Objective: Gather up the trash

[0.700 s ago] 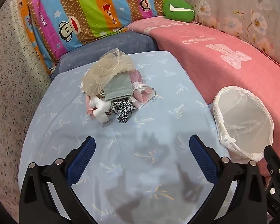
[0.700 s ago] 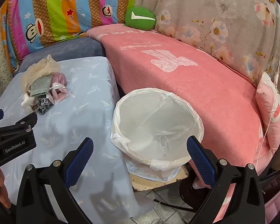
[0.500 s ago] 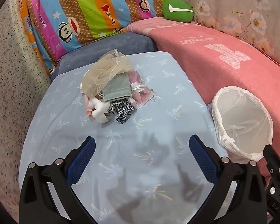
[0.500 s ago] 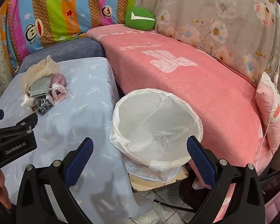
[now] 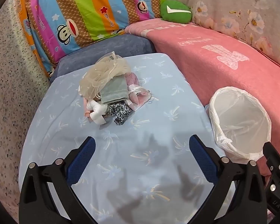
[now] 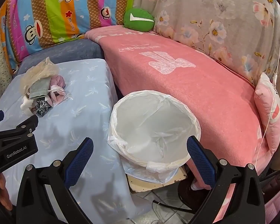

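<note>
Holding the left claw (image 5: 141,140) wide apart with nothing between its blue pads, tilted down over the near edge of the desk (image 5: 158,100). Keeping the right claw (image 6: 140,141) just as wide and just as empty, poised above the near rim of the white-lined bin (image 6: 151,123) off the desk's right edge, beside the pink blanket (image 6: 177,85). Seeing the trash pile (image 5: 110,93) heaped toward the far left part of the desk, well apart from both claws: beige netting (image 5: 104,72) on top, a grey-green mask (image 5: 114,91) under it, something pink (image 5: 138,95) to its right, a leopard-print scrap (image 5: 119,112) and a white wad (image 5: 98,112) at the near side; possibly face masks and hair ties, though too bunched up to tell for sure. Noting very little change over the last half second: only the pile sitting slightly lower in the left view, suggesting a slow creep forward; no change at all in the pads' spread, and the bin framed much as before in the right view. Judging the task barely begun: nothing gripped, bin apparently empty, reach toward the pile the likely next step.
</note>
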`<state>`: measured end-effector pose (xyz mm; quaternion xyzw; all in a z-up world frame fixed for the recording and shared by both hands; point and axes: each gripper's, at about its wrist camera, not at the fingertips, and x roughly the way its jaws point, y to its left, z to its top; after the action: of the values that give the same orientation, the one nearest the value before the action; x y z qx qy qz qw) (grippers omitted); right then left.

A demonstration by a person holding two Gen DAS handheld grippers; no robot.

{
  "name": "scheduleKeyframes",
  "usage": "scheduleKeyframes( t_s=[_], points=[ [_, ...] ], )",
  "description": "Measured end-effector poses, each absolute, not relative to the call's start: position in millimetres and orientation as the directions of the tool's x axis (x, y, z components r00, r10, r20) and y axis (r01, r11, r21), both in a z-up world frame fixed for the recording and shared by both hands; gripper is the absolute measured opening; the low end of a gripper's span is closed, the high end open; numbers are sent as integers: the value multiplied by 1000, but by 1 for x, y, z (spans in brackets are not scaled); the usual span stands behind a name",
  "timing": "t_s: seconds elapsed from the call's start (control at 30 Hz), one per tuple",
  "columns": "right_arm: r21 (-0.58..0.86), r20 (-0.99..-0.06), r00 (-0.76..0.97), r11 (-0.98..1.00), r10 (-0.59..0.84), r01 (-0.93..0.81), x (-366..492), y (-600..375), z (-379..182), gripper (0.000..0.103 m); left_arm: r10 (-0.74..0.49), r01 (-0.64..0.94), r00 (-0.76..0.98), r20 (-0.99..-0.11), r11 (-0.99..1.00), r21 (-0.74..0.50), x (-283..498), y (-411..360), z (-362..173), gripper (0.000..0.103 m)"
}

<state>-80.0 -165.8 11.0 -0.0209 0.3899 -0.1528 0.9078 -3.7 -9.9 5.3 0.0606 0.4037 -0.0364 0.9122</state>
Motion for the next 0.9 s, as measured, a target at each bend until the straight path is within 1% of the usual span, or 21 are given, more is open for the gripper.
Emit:
scheduleKeyframes(
  t_s=[0.9],
  points=[
    [-168,-693,652,949,-307,268,-78,-165,14,97,-23,120,684,-729,989,81,-3,-12,11,96]
  ],
)
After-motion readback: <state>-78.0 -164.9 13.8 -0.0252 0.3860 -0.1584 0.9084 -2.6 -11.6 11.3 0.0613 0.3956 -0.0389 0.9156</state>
